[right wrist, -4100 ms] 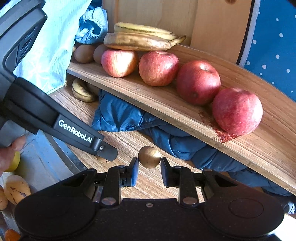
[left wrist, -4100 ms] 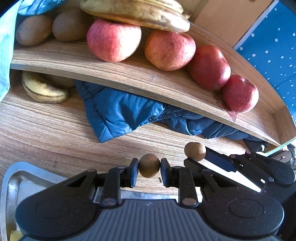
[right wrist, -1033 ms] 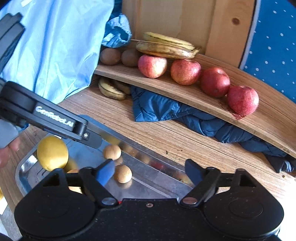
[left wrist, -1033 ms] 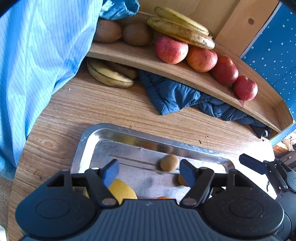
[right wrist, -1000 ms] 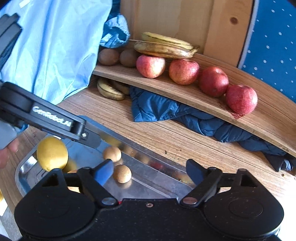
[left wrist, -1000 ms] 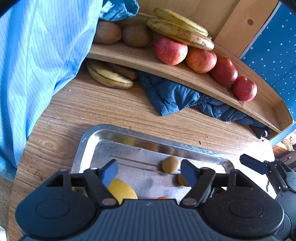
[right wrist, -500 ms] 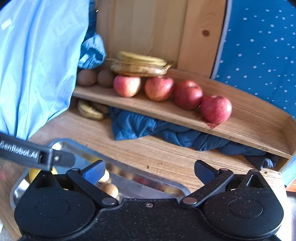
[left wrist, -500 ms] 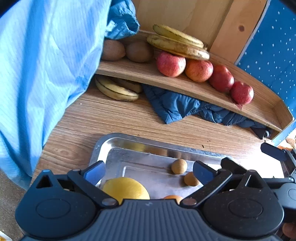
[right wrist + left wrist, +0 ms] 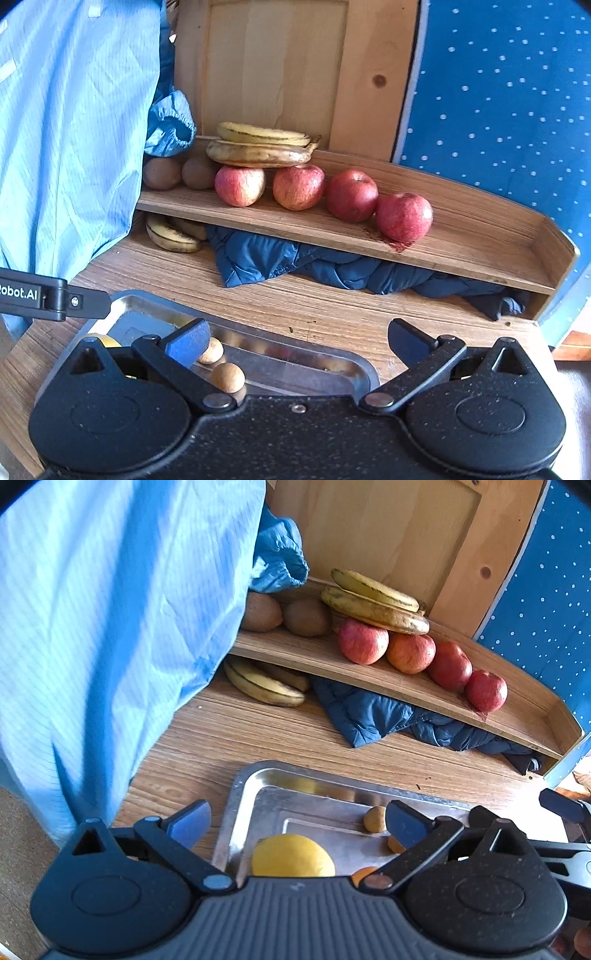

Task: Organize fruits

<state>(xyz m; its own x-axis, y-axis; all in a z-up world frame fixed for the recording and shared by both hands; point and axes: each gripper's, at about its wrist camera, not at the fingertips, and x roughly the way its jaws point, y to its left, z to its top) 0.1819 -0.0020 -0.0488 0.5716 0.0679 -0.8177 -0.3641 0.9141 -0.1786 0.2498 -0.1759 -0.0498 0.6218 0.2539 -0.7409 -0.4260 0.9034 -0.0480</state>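
A metal tray (image 9: pixel 240 794) (image 9: pixel 147 299) lies on the wooden table, holding a yellow lemon (image 9: pixel 291 854), small brown round fruits (image 9: pixel 373 819) (image 9: pixel 228 376) and orange pieces (image 9: pixel 394 843). My left gripper (image 9: pixel 295 821) hovers over the tray, wide open and empty. My right gripper (image 9: pixel 295 338) is also wide open and empty above the tray's far edge. On the wooden shelf (image 9: pixel 461 236) behind sit several red apples (image 9: pixel 404 216) (image 9: pixel 485 690), bananas (image 9: pixel 258 149) (image 9: pixel 373 603) and kiwis (image 9: pixel 162 172) (image 9: pixel 306 616).
More bananas (image 9: pixel 264 686) and a dark blue jacket (image 9: pixel 280 258) lie under the shelf. A light blue garment (image 9: pixel 110 627) hangs at the left. A dotted blue wall (image 9: pixel 517 92) stands to the right. Bare table wood (image 9: pixel 229 738) shows between tray and shelf.
Both grippers dropped their small brown fruits into the tray, opened wide and pulled back and up from the shelf; the view now takes in more of the shelf and back wall.
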